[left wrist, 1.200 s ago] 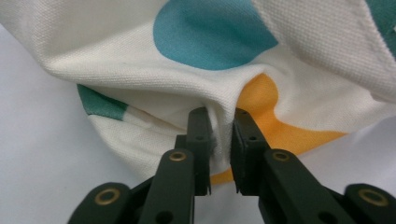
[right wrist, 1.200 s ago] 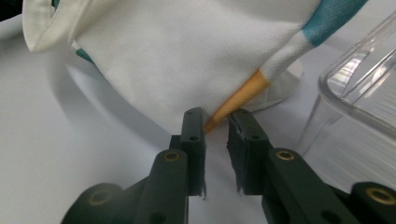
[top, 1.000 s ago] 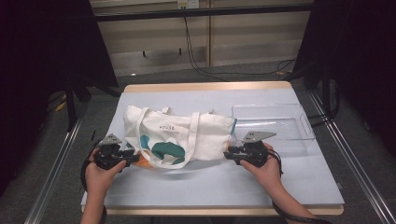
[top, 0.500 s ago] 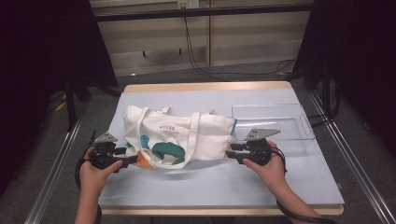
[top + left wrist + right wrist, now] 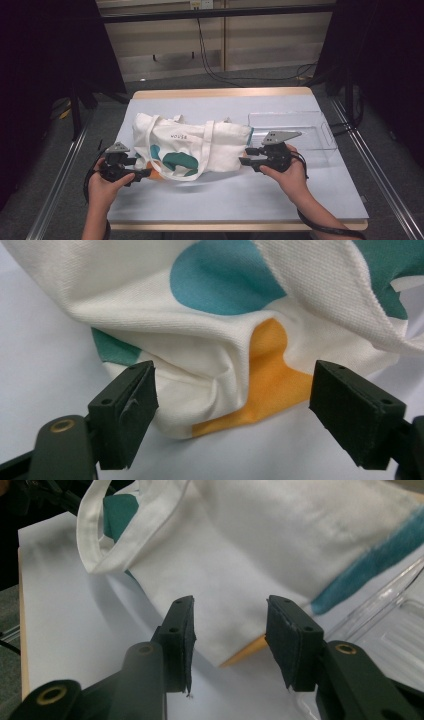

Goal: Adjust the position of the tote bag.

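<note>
Lower left of the high view: left gripper (image 5: 145,173) at the tote bag (image 5: 200,145) corner, fingers (image 5: 127,410) just opened and now spread wide, the crumpled orange-and-white corner between them but unpinched. Mid-frame, bag lying flat on the table (image 5: 280,195), handles draped over its front. Right of centre: right gripper (image 5: 243,161) also just opening, fingers (image 5: 182,640) parted around the bag's right corner, apparently clear of the cloth though contact is hard to judge — probably both corners released, bag set down.
</note>
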